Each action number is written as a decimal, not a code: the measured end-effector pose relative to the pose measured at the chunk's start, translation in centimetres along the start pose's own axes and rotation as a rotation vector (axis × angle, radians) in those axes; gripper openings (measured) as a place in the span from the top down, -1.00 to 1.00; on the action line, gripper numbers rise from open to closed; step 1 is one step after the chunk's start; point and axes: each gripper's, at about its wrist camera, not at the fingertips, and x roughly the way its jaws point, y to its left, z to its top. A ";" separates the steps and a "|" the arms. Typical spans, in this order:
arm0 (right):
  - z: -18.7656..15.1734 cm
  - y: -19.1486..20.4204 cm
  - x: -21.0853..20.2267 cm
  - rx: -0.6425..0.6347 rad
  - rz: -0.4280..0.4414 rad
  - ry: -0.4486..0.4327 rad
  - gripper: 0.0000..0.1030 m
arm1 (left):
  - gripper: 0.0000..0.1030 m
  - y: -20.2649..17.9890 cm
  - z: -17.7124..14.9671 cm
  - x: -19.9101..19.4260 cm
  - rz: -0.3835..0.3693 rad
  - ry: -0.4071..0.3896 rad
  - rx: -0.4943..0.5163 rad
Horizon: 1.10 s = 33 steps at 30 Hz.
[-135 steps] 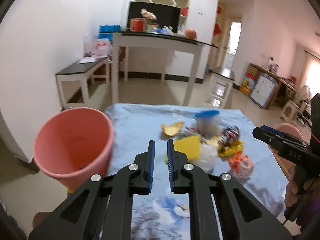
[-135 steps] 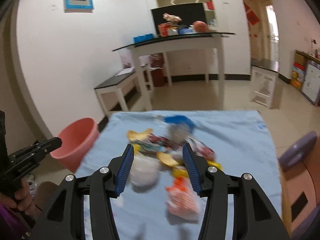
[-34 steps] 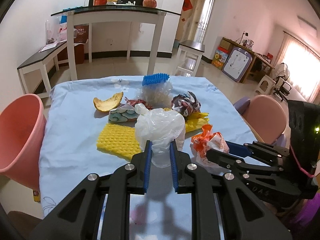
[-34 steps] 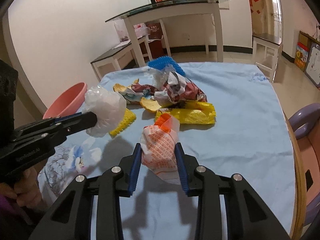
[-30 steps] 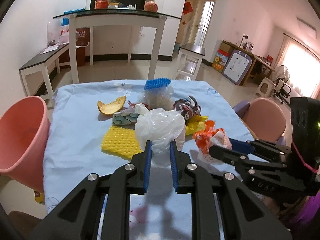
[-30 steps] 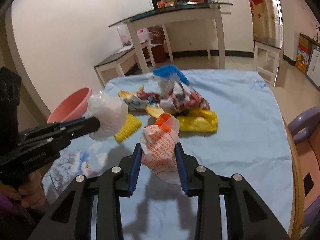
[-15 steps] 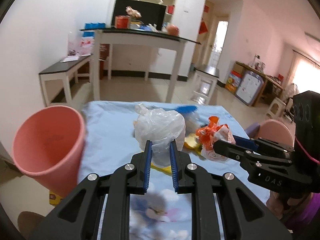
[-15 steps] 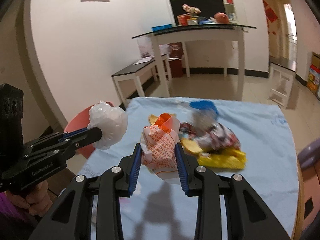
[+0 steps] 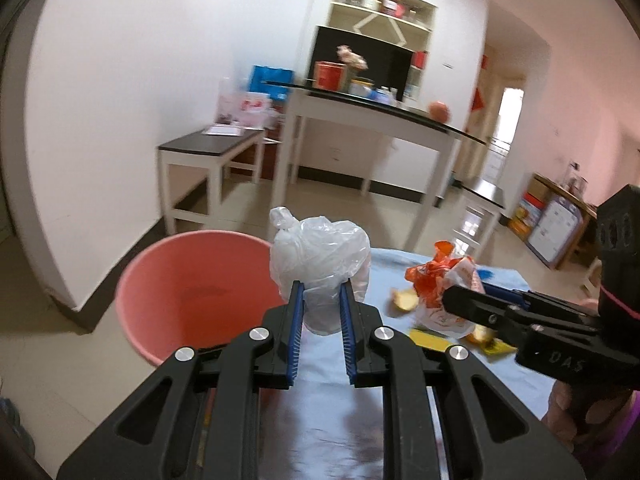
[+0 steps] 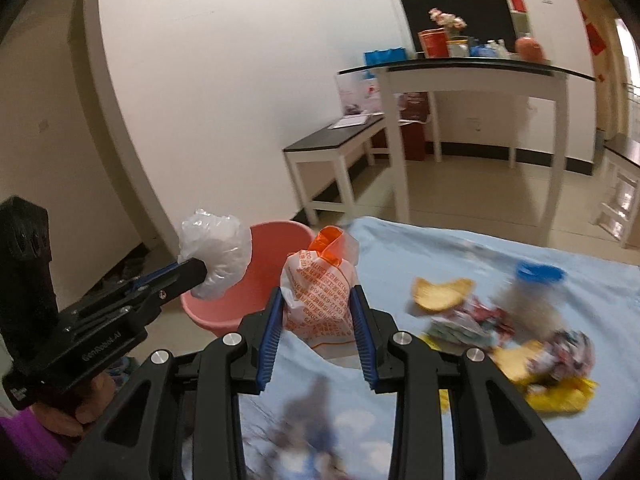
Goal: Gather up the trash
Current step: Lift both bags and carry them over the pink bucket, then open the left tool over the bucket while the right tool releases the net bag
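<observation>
My left gripper (image 9: 320, 312) is shut on a crumpled clear plastic bag (image 9: 320, 256), held in the air beside the rim of the pink bucket (image 9: 188, 296). It also shows in the right wrist view (image 10: 214, 248), in front of the bucket (image 10: 260, 280). My right gripper (image 10: 316, 324) is shut on an orange-and-white printed bag (image 10: 320, 292), held above the table's left edge. That bag also shows in the left wrist view (image 9: 444, 288), right of the clear bag.
A heap of wrappers, yellow scraps and peel (image 10: 500, 328) lies on the blue tablecloth (image 10: 420, 248). A blue-lidded clear container (image 10: 536, 288) stands in it. A white bench (image 9: 208, 168) and a tall glass-topped table (image 9: 372, 120) stand behind the bucket.
Both grippers have swung left with their bags, from over the table's middle toward the pink bucket, which is now nearer and more central.
</observation>
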 end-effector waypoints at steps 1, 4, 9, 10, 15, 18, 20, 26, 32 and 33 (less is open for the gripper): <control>0.3 0.3 0.5 -0.001 0.009 0.003 0.35 | 0.66 0.8 0.1 0.0 0.021 -0.004 -0.008; 1.4 1.6 2.5 -0.003 0.041 0.015 0.35 | 0.66 2.7 0.2 0.1 0.076 -0.012 -0.020; 2.9 3.5 5.7 0.007 0.076 0.038 0.35 | 0.66 5.9 0.0 0.8 0.137 -0.002 -0.066; 3.0 3.7 6.2 0.010 0.081 0.043 0.35 | 0.66 6.4 -0.1 1.1 0.141 0.003 -0.074; 3.4 5.2 9.6 0.015 0.114 0.081 0.35 | 0.66 8.1 -1.1 1.9 0.164 0.037 -0.098; 3.2 5.8 11.4 0.020 0.126 0.115 0.35 | 0.66 8.9 -1.4 2.7 0.170 0.059 -0.108; 3.0 6.1 12.7 0.018 0.126 0.139 0.34 | 0.66 9.4 -1.5 3.3 0.170 0.076 -0.113; 1.9 5.7 15.2 0.039 0.118 0.202 0.32 | 0.65 10.8 -2.2 4.7 0.171 0.119 -0.144; 1.3 5.3 16.5 0.056 0.107 0.226 0.29 | 0.58 11.5 -2.4 5.4 0.176 0.144 -0.173; 1.3 5.2 16.5 0.058 0.107 0.230 0.25 | 0.55 11.6 -2.4 5.5 0.174 0.149 -0.174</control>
